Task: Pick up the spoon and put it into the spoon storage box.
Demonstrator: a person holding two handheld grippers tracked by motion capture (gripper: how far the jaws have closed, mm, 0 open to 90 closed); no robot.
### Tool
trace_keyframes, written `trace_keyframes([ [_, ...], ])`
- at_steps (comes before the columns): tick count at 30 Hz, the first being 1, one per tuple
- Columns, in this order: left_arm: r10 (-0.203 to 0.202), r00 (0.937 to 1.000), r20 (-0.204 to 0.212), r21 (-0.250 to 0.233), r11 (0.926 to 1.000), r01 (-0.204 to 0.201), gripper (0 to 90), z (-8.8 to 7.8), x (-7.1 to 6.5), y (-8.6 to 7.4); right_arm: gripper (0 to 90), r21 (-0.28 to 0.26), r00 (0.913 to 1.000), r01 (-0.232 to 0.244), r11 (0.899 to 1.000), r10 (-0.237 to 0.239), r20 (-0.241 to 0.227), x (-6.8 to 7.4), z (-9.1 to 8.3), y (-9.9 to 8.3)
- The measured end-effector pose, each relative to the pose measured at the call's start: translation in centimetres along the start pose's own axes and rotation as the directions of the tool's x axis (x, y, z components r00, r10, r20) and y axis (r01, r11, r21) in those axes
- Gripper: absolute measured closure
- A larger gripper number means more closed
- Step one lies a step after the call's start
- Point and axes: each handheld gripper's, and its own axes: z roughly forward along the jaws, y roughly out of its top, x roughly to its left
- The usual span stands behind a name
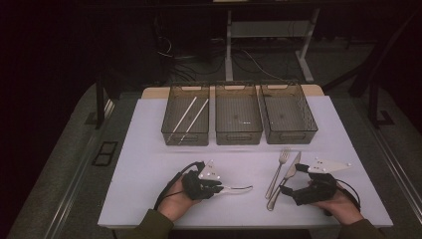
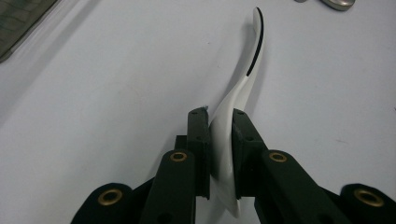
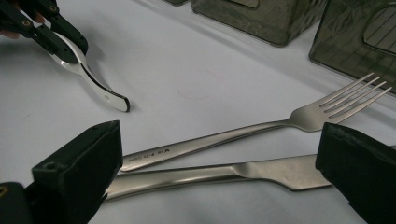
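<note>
White desk point(image 1: 149, 169) under dim light carries three grey bins point(image 1: 238, 119) at the back. Left claw point(image 2: 220, 140) is clamped on a spoon point(image 2: 243, 88), bowl partly hidden. Right claw point(image 3: 219, 163) stands apart over fork point(image 3: 261, 130) and knife point(image 3: 224, 175), both cut off.

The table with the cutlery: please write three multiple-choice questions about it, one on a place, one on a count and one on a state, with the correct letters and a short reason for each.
1. Where do the fork and knife lie?
A. in the middle bin
B. on the table in front of the right gripper
C. between the left gripper's jaws

2. How many bins stand in the row?
A. two
B. three
C. four

3. What is the left gripper doing?
A. clamping the spoon
B. standing open over the fork
C. resting in a bin

Answers: 1 B, both lie on the white tabletop between the open jaws; 2 B, left bin, middle bin and right bin; 3 A, the pads press on the spoon.
</note>
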Motion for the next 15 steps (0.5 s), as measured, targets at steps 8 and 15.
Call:
trace_keyframes([
  [8,-0.004,0.9998,-0.017,-0.02,0.9998,0.004,79.8,-0.7,0.3,-0.1,0.7,0.004,1.0,0.002,1.0,-0.002,0.005,-0.1,0.0,0.0],
  [15,-0.012,0.9993,-0.036,-0.057,0.9983,0.01,79.7,-1.7,0.7,-0.3,0.8,0.005,0.9999,0.001,1.0,-0.001,0.011,-0.2,0.0,0.0],
])
